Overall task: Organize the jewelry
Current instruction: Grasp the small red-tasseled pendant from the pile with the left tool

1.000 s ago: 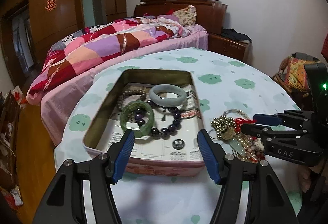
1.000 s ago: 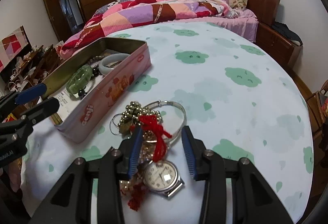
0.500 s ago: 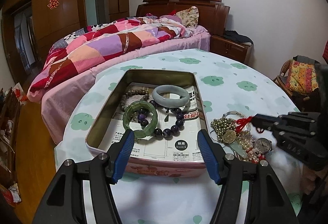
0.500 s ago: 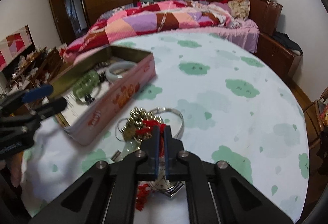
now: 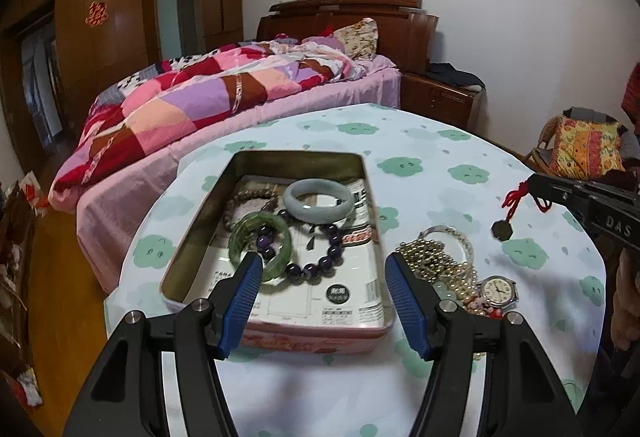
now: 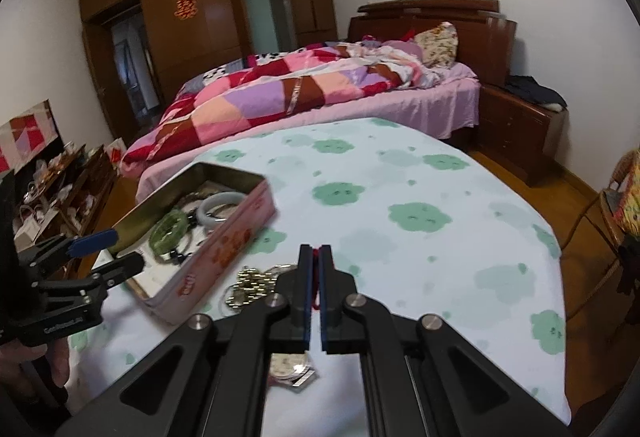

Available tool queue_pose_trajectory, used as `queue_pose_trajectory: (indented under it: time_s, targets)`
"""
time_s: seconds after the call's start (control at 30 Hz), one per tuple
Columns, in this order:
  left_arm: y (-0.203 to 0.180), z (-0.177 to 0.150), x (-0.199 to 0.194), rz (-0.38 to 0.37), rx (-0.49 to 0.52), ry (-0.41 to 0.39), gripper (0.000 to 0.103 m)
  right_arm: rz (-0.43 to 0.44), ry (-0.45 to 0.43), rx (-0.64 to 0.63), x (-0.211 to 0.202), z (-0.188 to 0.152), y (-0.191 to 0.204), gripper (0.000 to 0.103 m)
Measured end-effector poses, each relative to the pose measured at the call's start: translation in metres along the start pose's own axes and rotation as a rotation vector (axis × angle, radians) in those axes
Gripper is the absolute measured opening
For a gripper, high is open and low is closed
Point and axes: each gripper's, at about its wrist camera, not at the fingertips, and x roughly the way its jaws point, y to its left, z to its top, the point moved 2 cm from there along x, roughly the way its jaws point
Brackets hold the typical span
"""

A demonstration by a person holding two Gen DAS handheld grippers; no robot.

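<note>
The round table (image 5: 460, 157) wears a pale blue-white cloth printed with green cloud-like blotches. The rectangular metal tin (image 5: 320, 333) is pink outside with red motifs, dull gold-green inside. In it lie a translucent green bangle (image 5: 240, 237), a pale grey-green jade bangle (image 5: 296, 203) and a dark purple bead bracelet (image 5: 332, 257). The bed's patchwork quilt (image 5: 200, 101) mixes pink, red, lilac, peach and brown.

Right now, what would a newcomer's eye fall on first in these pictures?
The right gripper, shut on a red knotted cord, dangles its dark octagonal pendant above the cloud-print tablecloth. Left of it, an open pink tin holds a green jade bangle, with the left gripper open before it.
</note>
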Motion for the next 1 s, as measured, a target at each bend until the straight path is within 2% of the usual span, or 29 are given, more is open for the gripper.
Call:
queue_pose_trajectory:
  time_s: [0.23, 0.37, 0.53, 0.7, 0.73, 0.8, 0.87, 1.0]
  targets:
    - [-0.031, 0.0, -0.003, -0.049, 0.078, -0.004, 0.064, -0.016, 0.029, 0.041, 0.0, -0.015, -0.024, 0.004]
    - [-0.047, -0.004, -0.005, -0.072, 0.12, -0.003, 0.064, -0.015, 0.055, 0.013, -0.003, -0.03, -0.024, 0.004]
    - [-0.064, -0.011, -0.002, -0.105, 0.15, 0.025, 0.064, -0.002, 0.099, 0.005, -0.002, -0.055, -0.026, 0.004]
    - [-0.082, -0.017, 0.006, -0.15, 0.194, 0.058, 0.063, 0.012, 0.121, 0.054, 0.005, -0.065, -0.04, 0.004]
    - [-0.084, -0.019, 0.01, -0.151, 0.199, 0.072, 0.061, 0.008, 0.116, 0.06, 0.004, -0.066, -0.042, 0.004]
    - [-0.086, -0.023, 0.018, -0.164, 0.198, 0.11, 0.049, 0.011, 0.109, 0.069, 0.003, -0.066, -0.044, 0.005]
    - [-0.088, -0.025, 0.024, -0.174, 0.198, 0.134, 0.049, 0.016, 0.098, 0.084, 0.001, -0.066, -0.046, 0.006]
    - [-0.097, -0.03, 0.032, -0.198, 0.223, 0.164, 0.048, 0.021, 0.112, 0.115, 0.005, -0.069, -0.05, 0.014]
